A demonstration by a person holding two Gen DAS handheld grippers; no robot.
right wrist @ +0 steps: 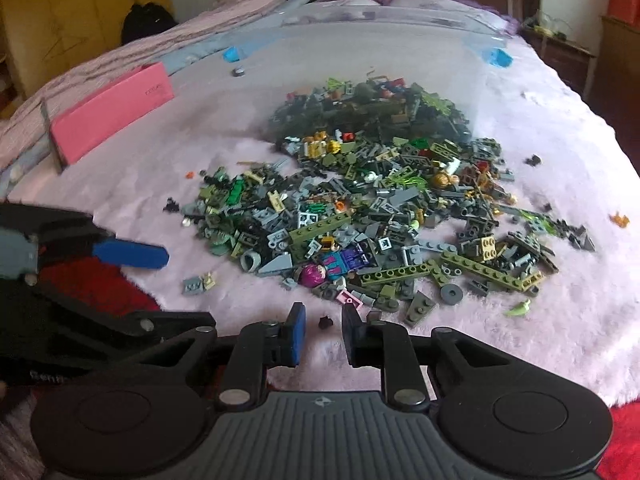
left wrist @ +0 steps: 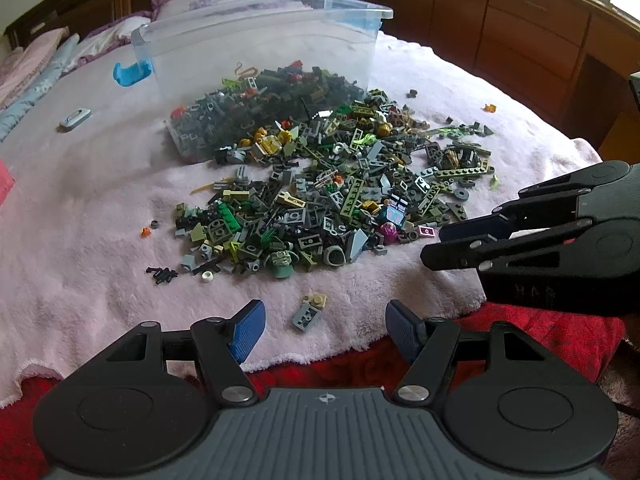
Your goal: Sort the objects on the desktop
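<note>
Both the left gripper [left wrist: 324,330] and right gripper [right wrist: 323,334] hang spread and empty short of the brick pile [left wrist: 320,200] spilling from the tipped bin [left wrist: 256,52]; a small dark piece [right wrist: 325,322] sits between the right jaws, seemingly next to pinch.

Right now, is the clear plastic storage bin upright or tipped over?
Tipped on its side: the clear plastic storage bin has its opening facing the camera, and small building bricks spill out across the pink blanket.

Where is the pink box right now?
In the right wrist view the pink box stands on edge at the far left of the bed, left of the brick pile and clear of it.
</note>
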